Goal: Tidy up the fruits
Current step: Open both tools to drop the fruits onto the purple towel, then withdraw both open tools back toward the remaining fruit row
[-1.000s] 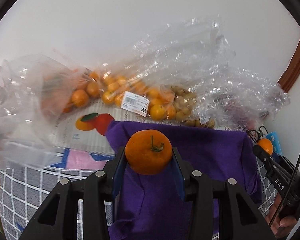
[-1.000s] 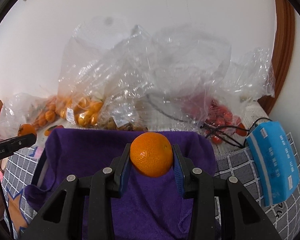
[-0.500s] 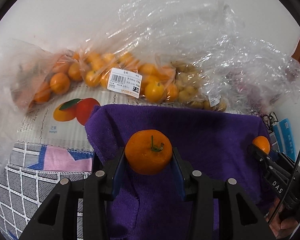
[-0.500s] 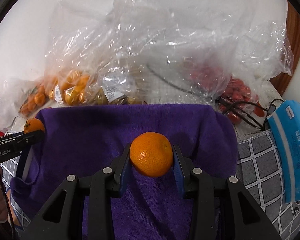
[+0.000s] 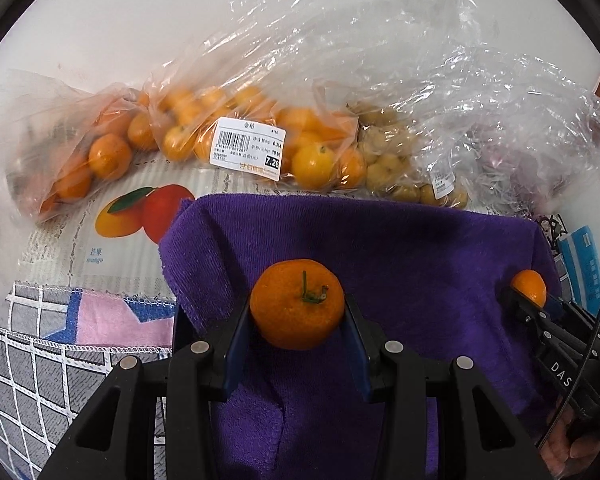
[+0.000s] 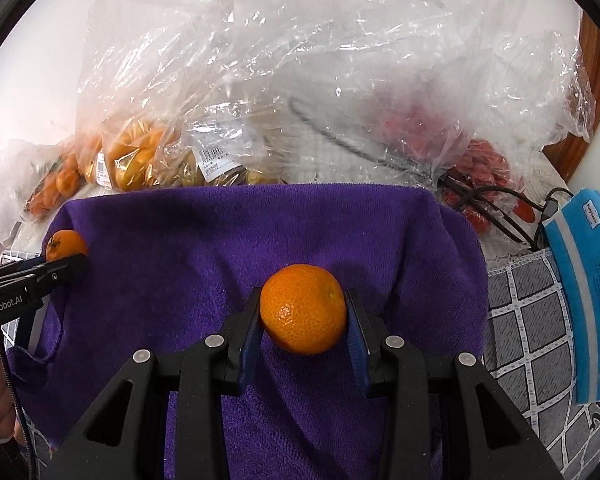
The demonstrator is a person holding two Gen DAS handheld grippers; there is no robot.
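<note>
While one tangerine [image 5: 297, 304] sits clamped in my left gripper [image 5: 296, 334] and a second tangerine [image 6: 303, 314] in my right gripper [image 6: 302, 334], I see both over the purple towel [image 5: 400, 248], bagged fruit [image 5: 236, 136] behind.

Each fisheye camera sits close behind its own tongs, looking steeply down and forward along them at the purple towel [image 5: 400, 248] with the fruit bags [image 6: 140, 160] behind, which both views share, and each view catches the other tongs at its edge.
</note>
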